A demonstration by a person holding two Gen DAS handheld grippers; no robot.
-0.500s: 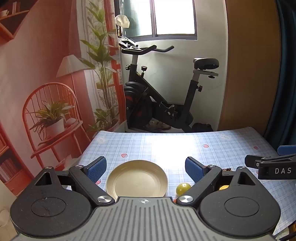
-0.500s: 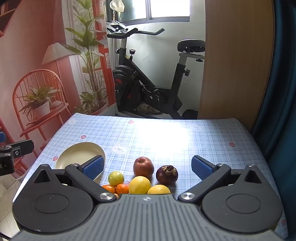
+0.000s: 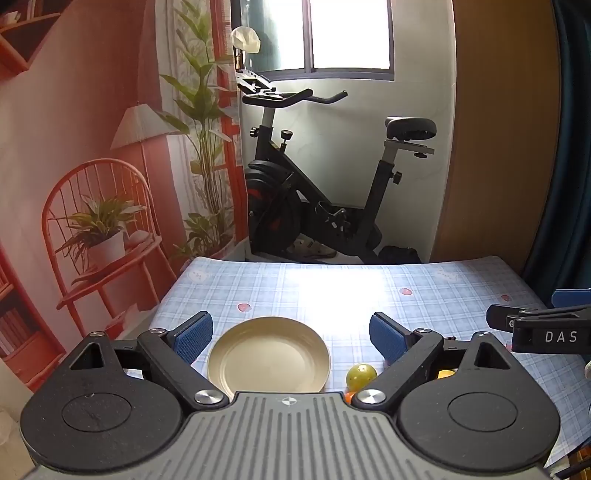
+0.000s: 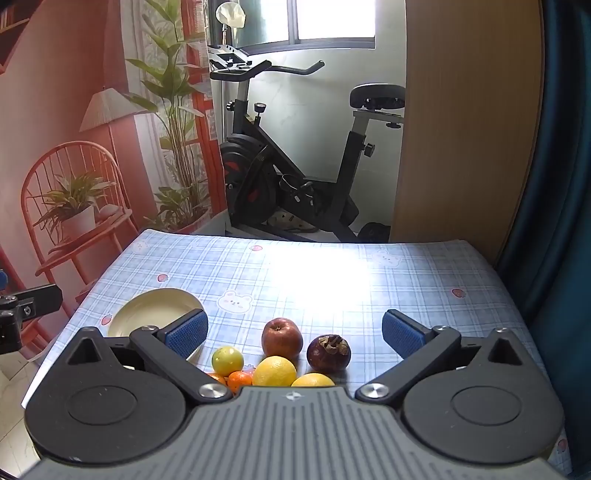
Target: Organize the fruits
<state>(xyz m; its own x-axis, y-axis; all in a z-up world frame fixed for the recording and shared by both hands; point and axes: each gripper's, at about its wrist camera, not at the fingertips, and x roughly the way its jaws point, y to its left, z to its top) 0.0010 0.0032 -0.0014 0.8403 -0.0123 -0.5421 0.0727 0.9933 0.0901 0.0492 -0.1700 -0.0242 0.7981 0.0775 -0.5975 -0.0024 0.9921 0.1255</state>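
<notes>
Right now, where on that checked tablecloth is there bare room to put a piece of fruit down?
The far half of the blue checked tablecloth, beyond the red apple and dark mangosteen, is bare. The round cream plate holds nothing. It is crowded near the right gripper, where the fruits cluster.

The only readable text is "DAS", in white capital letters on the black body of the right tool [image 3: 546, 325], seen at the right edge of the left wrist view.

Bright daylight from the window [image 3: 349, 35], blown-out glare on the tablecloth [image 4: 317, 277], fisheye bending at edges, sharp focus
</notes>
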